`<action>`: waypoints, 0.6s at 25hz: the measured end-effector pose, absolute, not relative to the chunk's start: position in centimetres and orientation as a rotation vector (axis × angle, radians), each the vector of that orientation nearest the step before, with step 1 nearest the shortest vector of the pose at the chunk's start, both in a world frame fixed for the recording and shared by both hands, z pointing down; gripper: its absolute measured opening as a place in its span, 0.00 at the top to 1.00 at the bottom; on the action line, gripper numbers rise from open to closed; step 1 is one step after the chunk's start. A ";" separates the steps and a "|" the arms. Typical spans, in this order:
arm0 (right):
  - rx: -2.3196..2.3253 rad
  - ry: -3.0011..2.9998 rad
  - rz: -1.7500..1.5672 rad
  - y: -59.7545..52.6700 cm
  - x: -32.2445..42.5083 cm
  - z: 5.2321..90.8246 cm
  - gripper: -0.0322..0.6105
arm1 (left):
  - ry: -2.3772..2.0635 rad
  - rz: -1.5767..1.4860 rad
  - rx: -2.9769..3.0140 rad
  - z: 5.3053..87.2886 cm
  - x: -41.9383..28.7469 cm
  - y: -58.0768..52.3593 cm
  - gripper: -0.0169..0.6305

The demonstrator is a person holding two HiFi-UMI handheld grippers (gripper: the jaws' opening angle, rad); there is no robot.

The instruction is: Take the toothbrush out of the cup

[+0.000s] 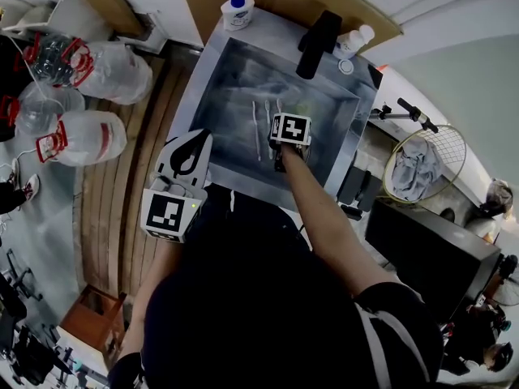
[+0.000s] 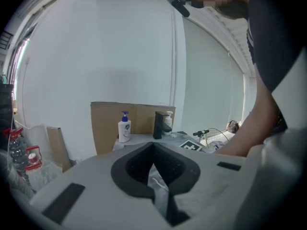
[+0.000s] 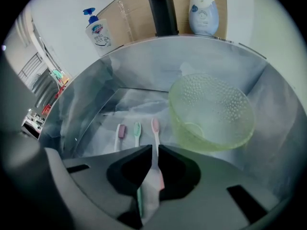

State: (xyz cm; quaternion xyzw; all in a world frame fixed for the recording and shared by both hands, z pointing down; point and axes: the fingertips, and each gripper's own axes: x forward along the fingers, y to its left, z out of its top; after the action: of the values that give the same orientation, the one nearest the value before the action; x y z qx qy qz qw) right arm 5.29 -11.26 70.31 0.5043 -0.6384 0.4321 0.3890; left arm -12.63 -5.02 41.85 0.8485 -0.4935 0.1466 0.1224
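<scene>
Pinching the handle of a pink toothbrush (image 3: 155,128), the jaws of the right gripper (image 3: 153,150) stand almost together, with only the thin handle filling the slit between them. The brush head juts out just ahead of the jaw tips and the rest of the handle runs back between the pads. The brush is outside the cup, low over the floor of the metal sink (image 3: 144,66); whether it touches that floor cannot be told.

The translucent green cup (image 3: 216,114) sits in the sink ahead of these jaws and to their right, its open mouth facing the camera, apart from the held brush. Just left of the jaw tips lie a green toothbrush (image 3: 137,128) and, further left, a mauve toothbrush (image 3: 121,131), both flat on the sink floor and roughly parallel to the pink one.

Far ahead of the jaws, on the back ledge of the sink, stand a black faucet (image 3: 163,8), a white Dove bottle (image 3: 203,11) to its right and a blue-capped pump bottle (image 3: 98,32) to its left.

The left gripper (image 2: 153,145) is held at the near left edge of the sink, its jaws drawn together at the tips with nothing between them. Beyond them a sheet of cardboard (image 2: 105,123) leans against the wall.
</scene>
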 end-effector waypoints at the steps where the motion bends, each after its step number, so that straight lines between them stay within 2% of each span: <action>1: 1.282 -1.636 1.091 -11.2 5.2 70.0 0.87 | -1.439 0.425 2.479 41.8 -12.7 -5.1 0.94; 9: 1.389 -1.843 1.061 -8.9 5.7 62.4 0.87 | -1.360 0.378 2.560 40.9 -10.8 -5.7 0.94; 15: 1.686 -2.015 0.944 -8.0 9.8 53.3 0.89 | -1.222 0.303 2.688 39.8 -7.1 -7.2 0.94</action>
State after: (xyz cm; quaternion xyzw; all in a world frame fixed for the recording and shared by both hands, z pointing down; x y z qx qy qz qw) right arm 9.85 -7.99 53.28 0.5948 -0.7106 0.3331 0.1741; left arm -7.12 -7.22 39.78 0.9022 -0.4102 0.1017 0.0864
